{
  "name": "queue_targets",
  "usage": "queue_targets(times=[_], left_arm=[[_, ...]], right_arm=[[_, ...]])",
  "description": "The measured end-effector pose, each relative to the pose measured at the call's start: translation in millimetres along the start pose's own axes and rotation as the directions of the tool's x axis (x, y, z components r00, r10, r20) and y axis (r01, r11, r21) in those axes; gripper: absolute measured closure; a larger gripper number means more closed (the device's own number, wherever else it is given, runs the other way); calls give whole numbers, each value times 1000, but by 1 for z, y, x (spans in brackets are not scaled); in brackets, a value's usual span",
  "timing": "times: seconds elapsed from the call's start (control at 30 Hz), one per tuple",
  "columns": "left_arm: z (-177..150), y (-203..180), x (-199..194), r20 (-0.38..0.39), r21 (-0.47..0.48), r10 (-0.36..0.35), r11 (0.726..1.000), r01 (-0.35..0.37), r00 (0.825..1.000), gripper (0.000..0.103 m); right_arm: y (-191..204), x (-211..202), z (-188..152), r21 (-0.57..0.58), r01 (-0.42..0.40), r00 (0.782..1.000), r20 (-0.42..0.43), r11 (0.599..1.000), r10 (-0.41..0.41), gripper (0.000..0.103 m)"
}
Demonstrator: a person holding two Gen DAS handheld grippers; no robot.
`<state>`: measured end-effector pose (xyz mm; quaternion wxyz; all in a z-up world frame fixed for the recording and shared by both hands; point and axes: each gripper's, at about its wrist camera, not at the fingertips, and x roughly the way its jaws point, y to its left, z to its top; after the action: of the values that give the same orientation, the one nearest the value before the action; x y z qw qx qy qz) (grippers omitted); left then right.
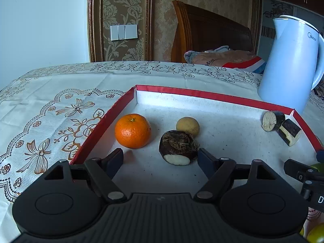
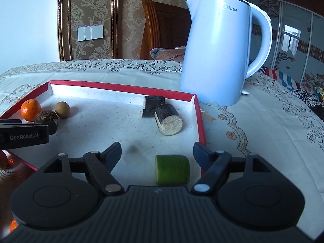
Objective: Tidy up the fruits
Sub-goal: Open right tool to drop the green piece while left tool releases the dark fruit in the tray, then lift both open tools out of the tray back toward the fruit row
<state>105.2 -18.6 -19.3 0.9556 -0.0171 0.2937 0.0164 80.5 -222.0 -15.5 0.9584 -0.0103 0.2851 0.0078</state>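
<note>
A red-rimmed white tray (image 1: 202,94) (image 2: 121,88) holds an orange (image 1: 132,130) (image 2: 30,109), a tan round fruit (image 1: 188,126) (image 2: 62,109) and a dark brown bulb with a white cut face (image 1: 178,147) (image 2: 46,116). Two dark-skinned cut cylinders (image 1: 272,120) (image 2: 169,121) lie by the tray's far right corner. My left gripper (image 1: 161,158) is open, with the brown bulb just ahead by its right finger. My right gripper (image 2: 157,154) is open over a green cut piece (image 2: 172,169) lying between its fingers, nearer the right one, not pressed.
A pale blue kettle (image 1: 291,60) (image 2: 218,48) stands on the patterned tablecloth just behind the tray's right corner. Loose fruit shows at the frame edges outside the tray (image 1: 316,235) (image 2: 3,161). A wooden headboard and pillow lie beyond the table.
</note>
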Motion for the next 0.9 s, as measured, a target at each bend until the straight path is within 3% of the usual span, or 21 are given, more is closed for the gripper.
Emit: queue_targets(times=[0.9], left_arm=[[-16,5,-37,55,81,4,997,-9,998,22]], right_arm=[[-3,-30,-13,48,-67,996,61,997,64,12]])
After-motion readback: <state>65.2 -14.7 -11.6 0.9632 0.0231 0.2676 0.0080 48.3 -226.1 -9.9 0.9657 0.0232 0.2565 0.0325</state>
